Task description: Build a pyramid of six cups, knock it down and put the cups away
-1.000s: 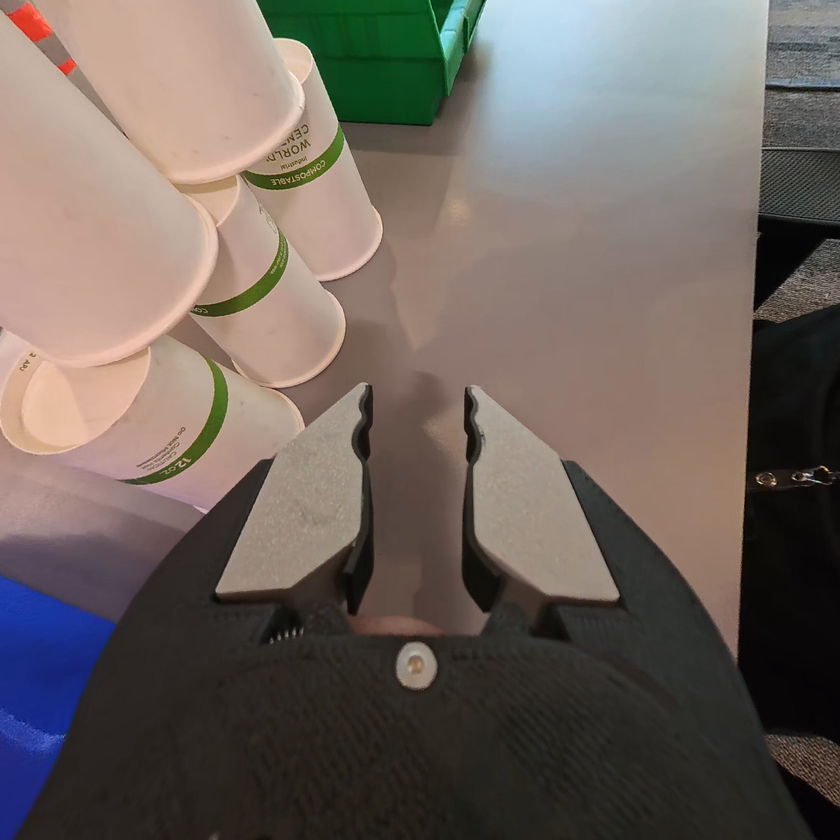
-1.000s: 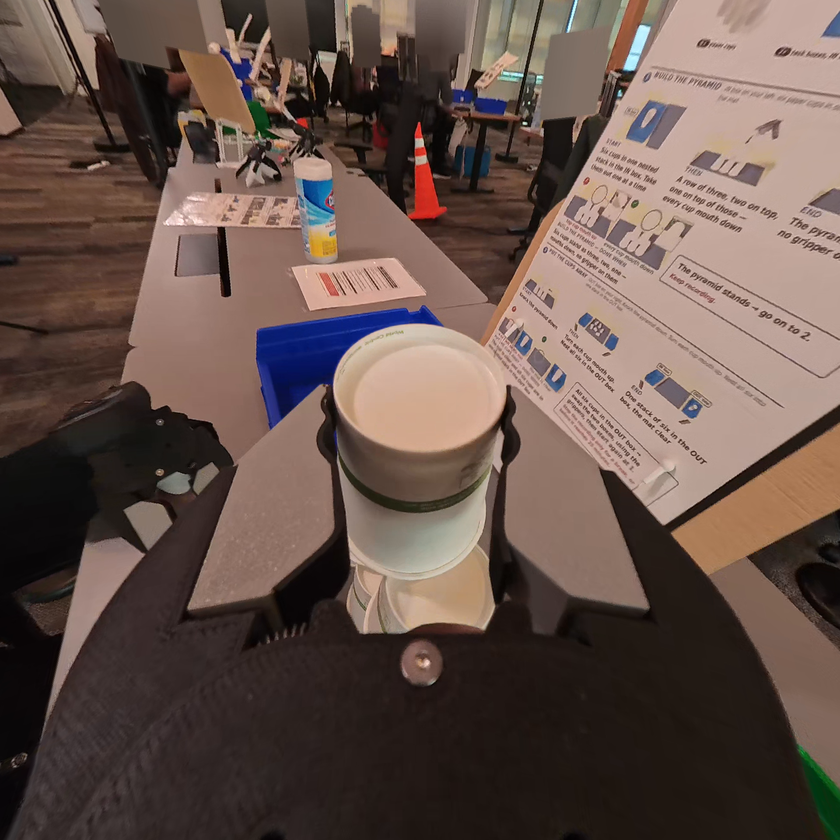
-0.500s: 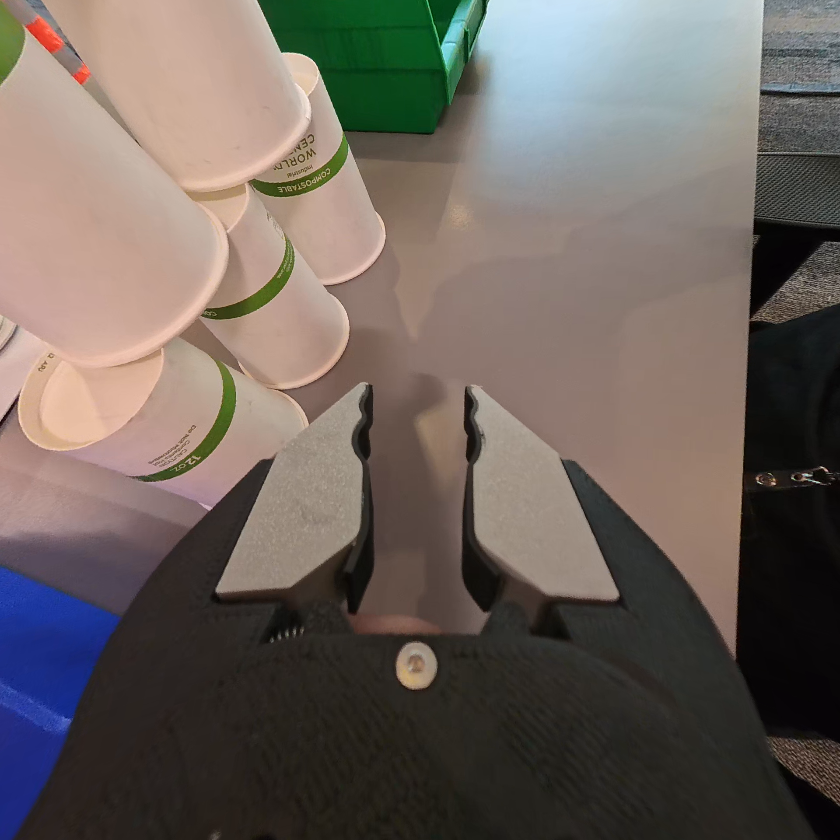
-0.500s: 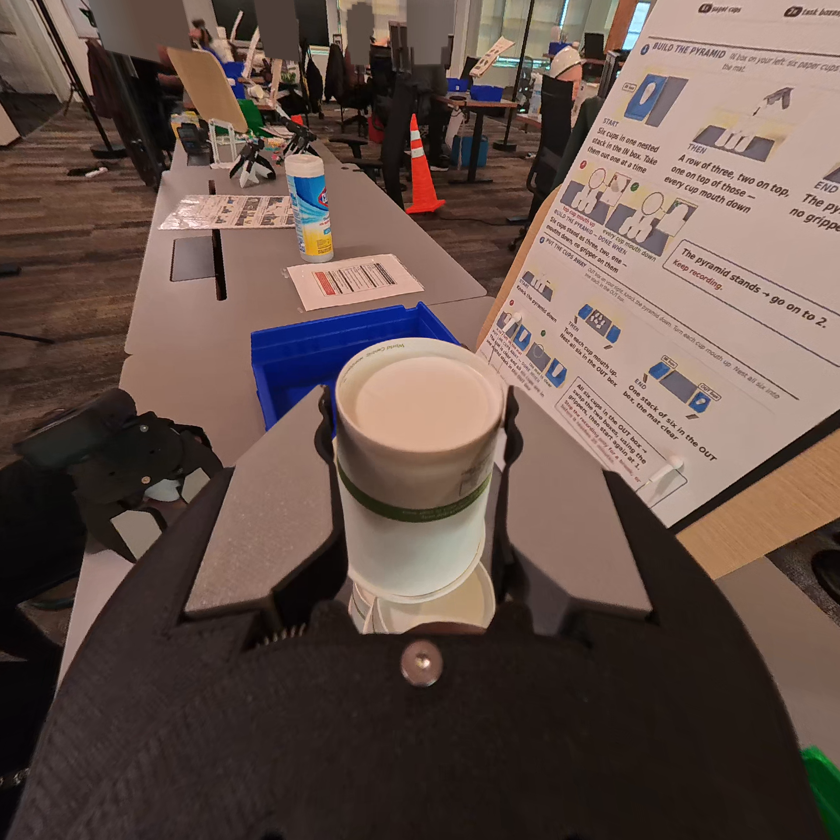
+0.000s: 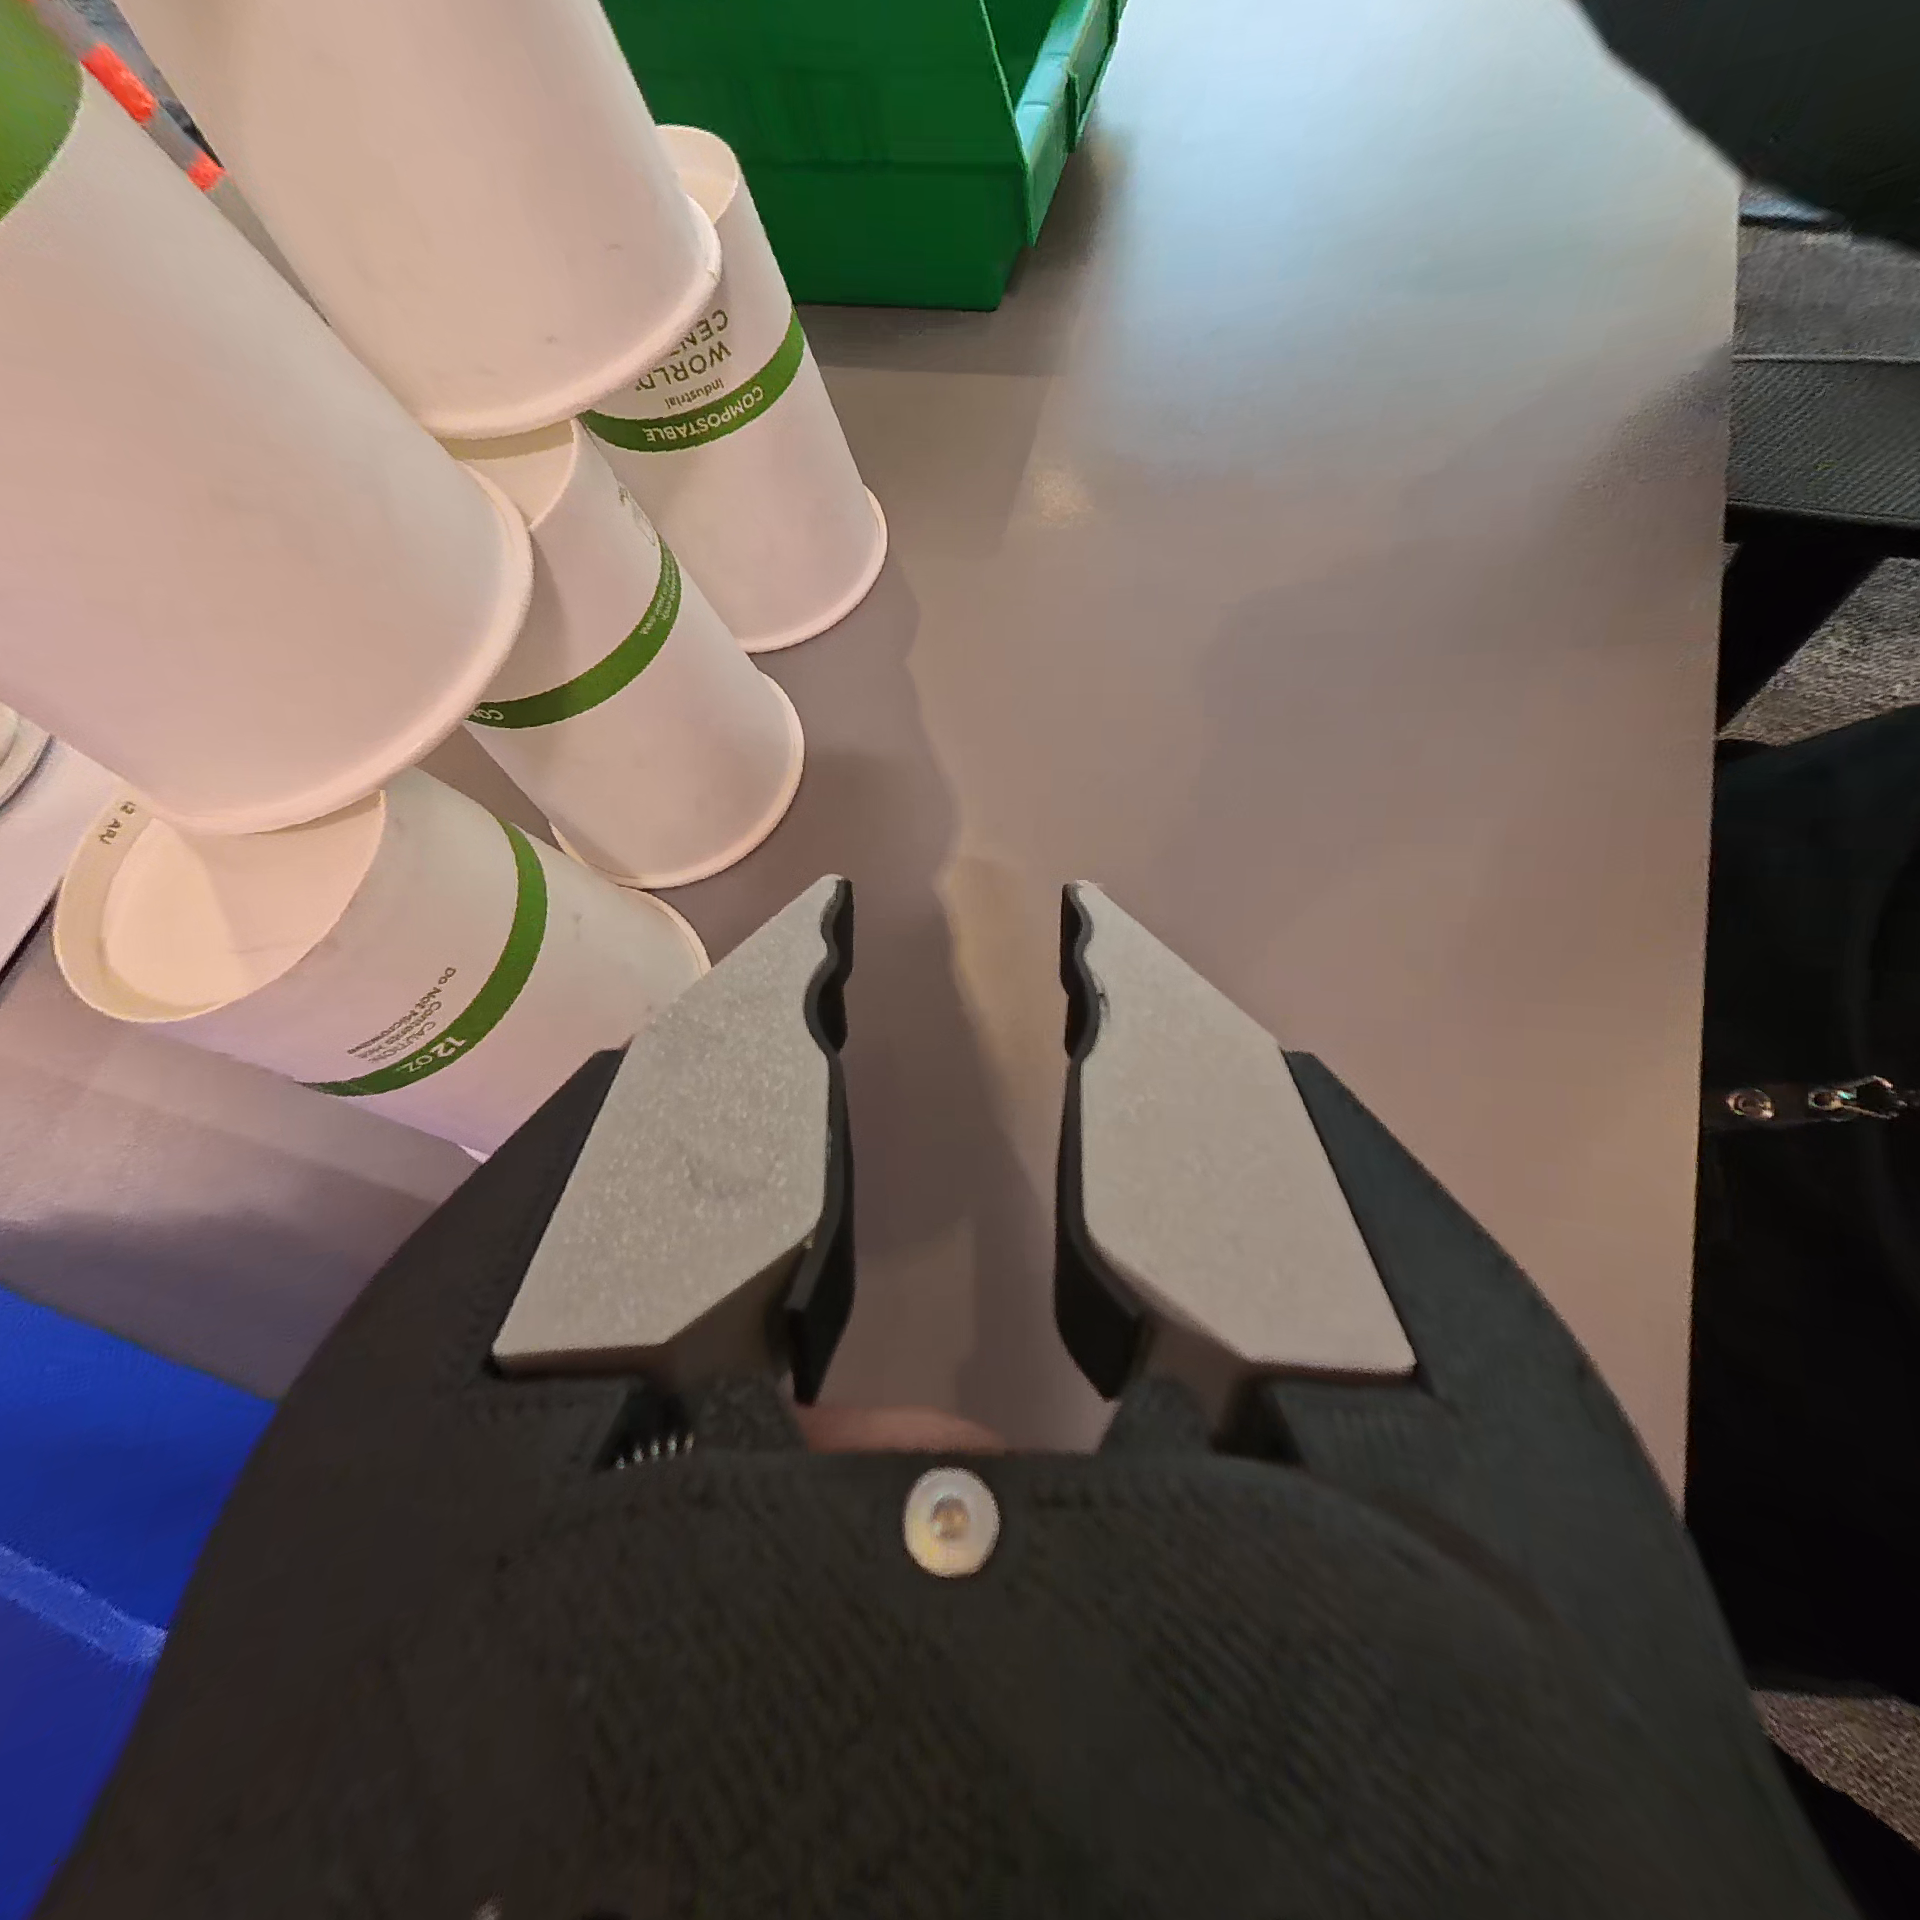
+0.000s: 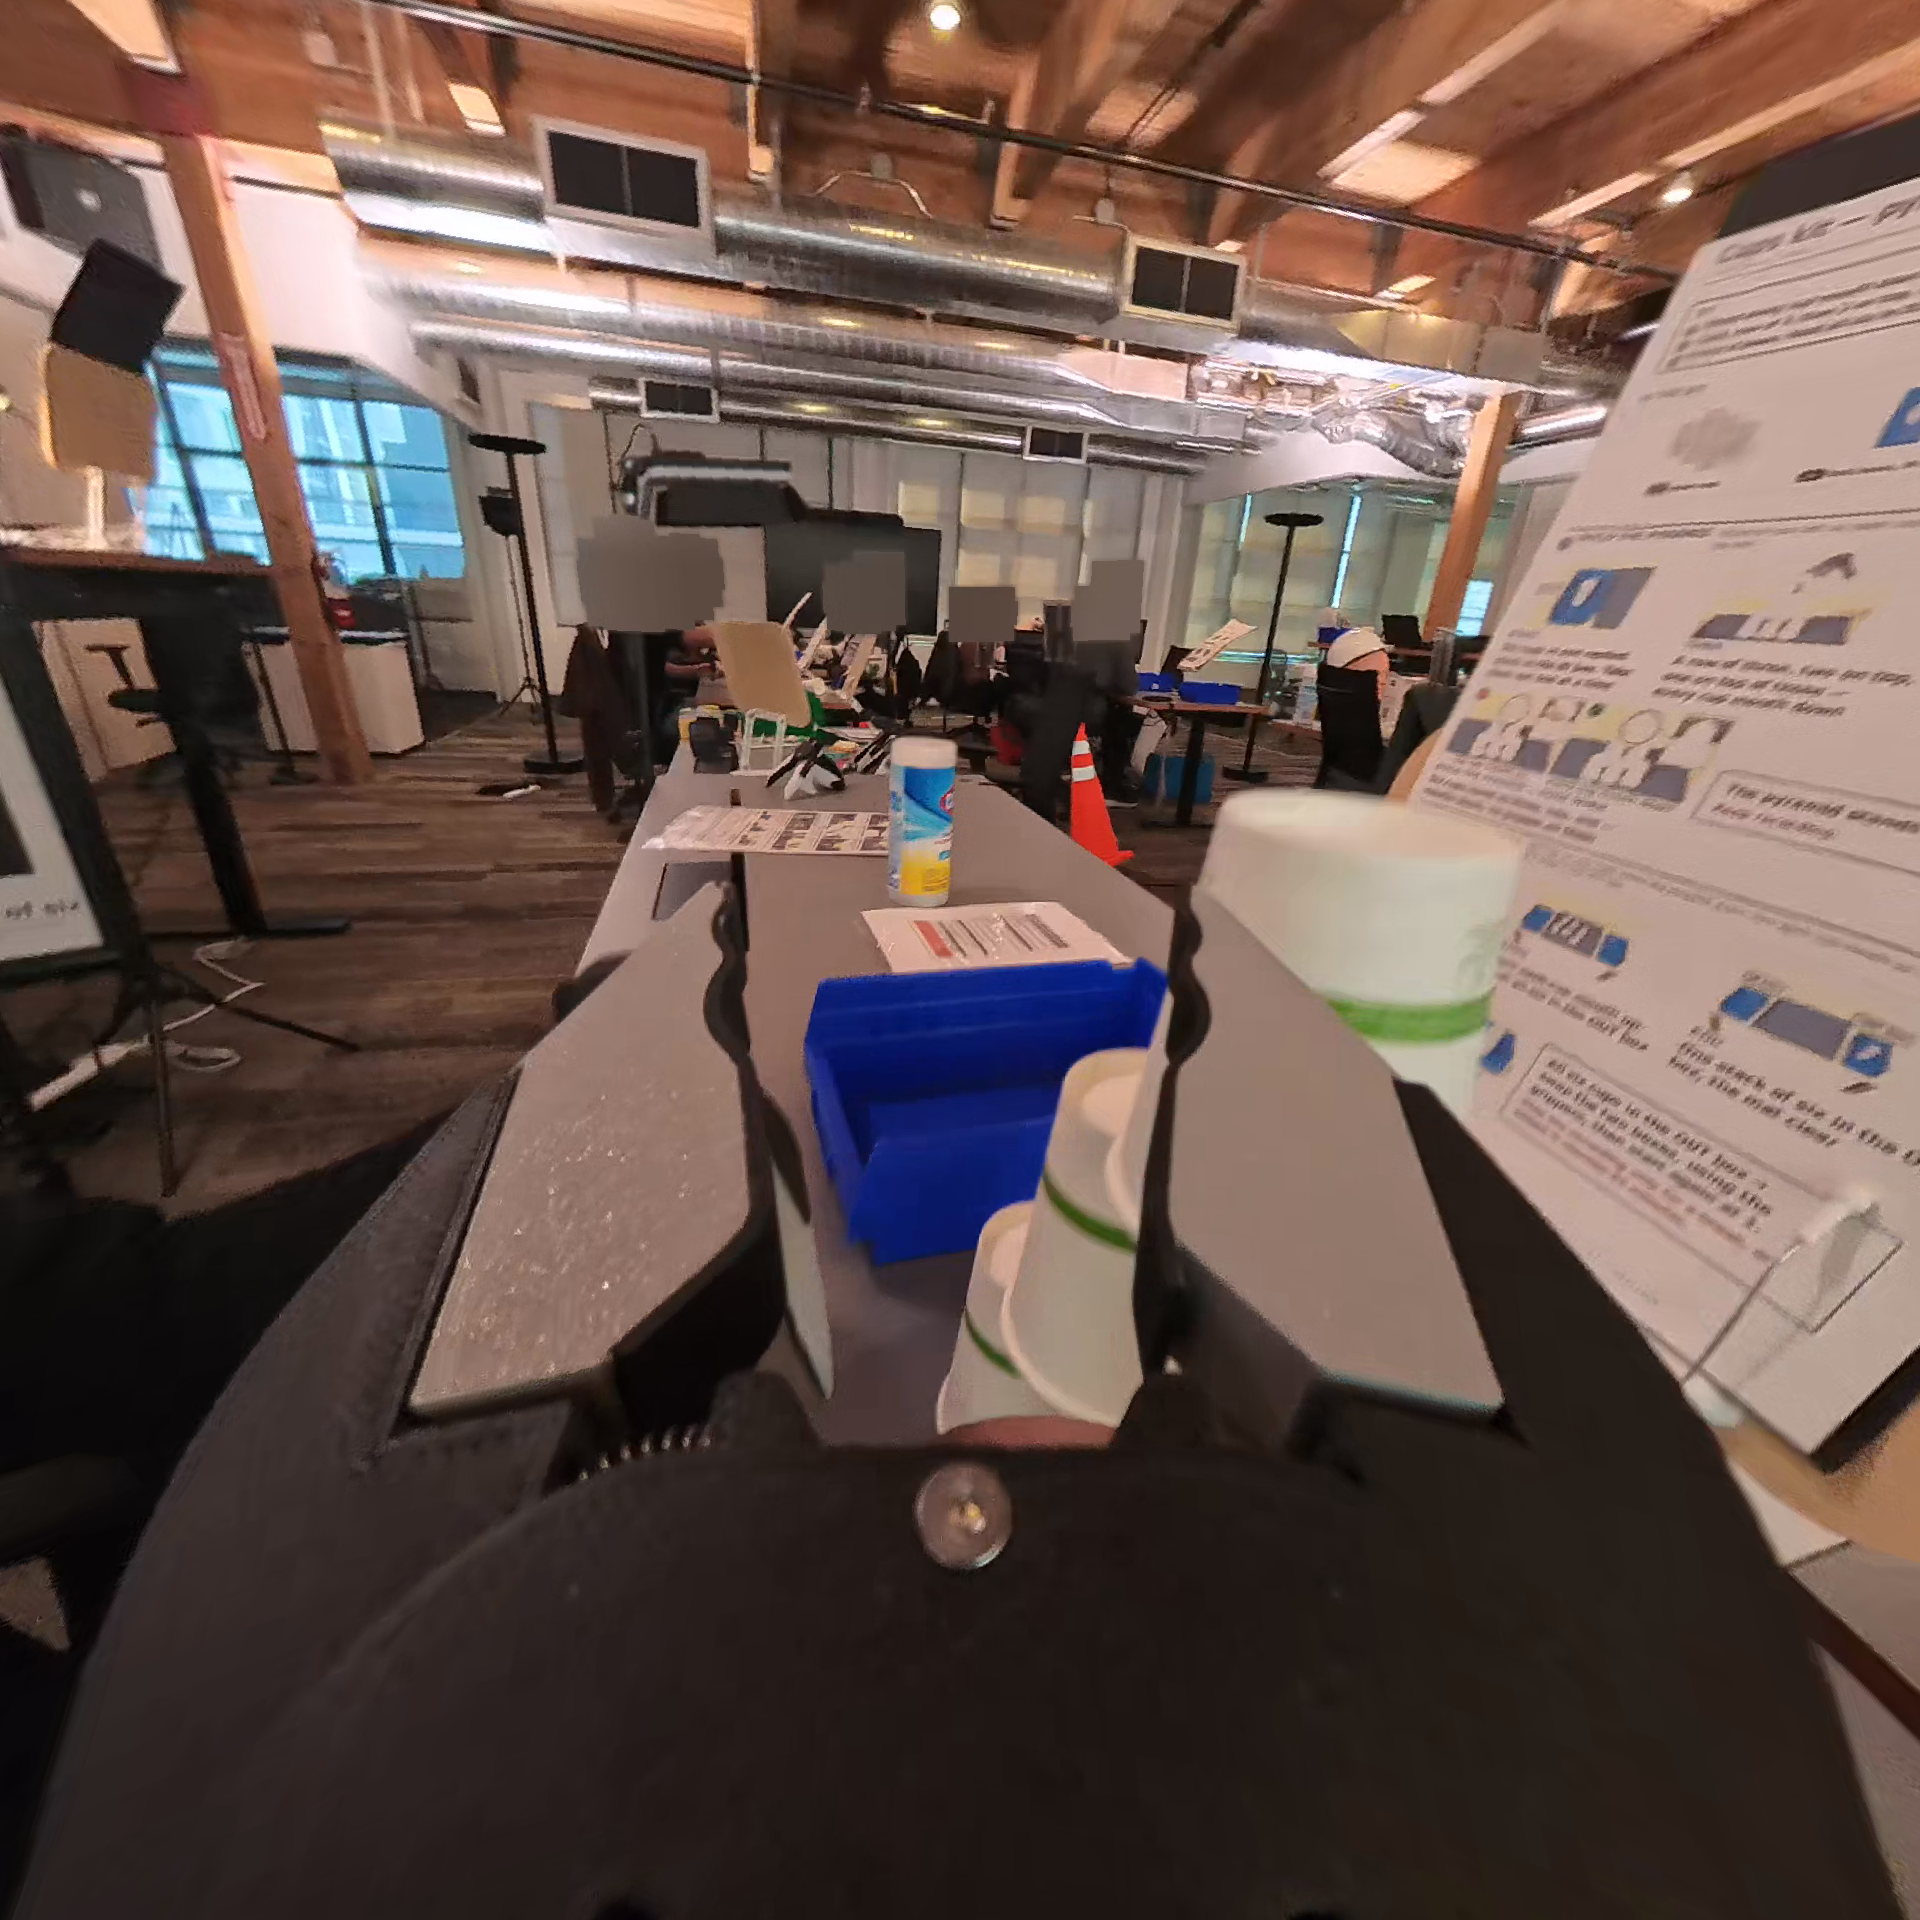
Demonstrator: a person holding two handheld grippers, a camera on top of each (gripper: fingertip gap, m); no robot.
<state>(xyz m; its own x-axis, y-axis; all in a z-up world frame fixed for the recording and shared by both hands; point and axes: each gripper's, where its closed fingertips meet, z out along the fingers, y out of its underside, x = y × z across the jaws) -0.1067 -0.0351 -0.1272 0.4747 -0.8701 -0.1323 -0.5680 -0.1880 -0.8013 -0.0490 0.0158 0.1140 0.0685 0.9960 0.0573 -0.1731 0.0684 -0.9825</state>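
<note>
- Grey worktop [image 5: 1351, 623] carries the cup pyramid [image 5: 436, 582], far left of the left tool [image 5: 956, 966], which is spread and empty.
- Right tool [image 6: 956, 1039] is spread; top cup [image 6: 1361, 925] stands just right of it.
- Best to back away gently, without brushing any cup.

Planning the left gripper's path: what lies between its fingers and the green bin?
Bare grey table, in the left wrist view; the cups stand just left.
</note>
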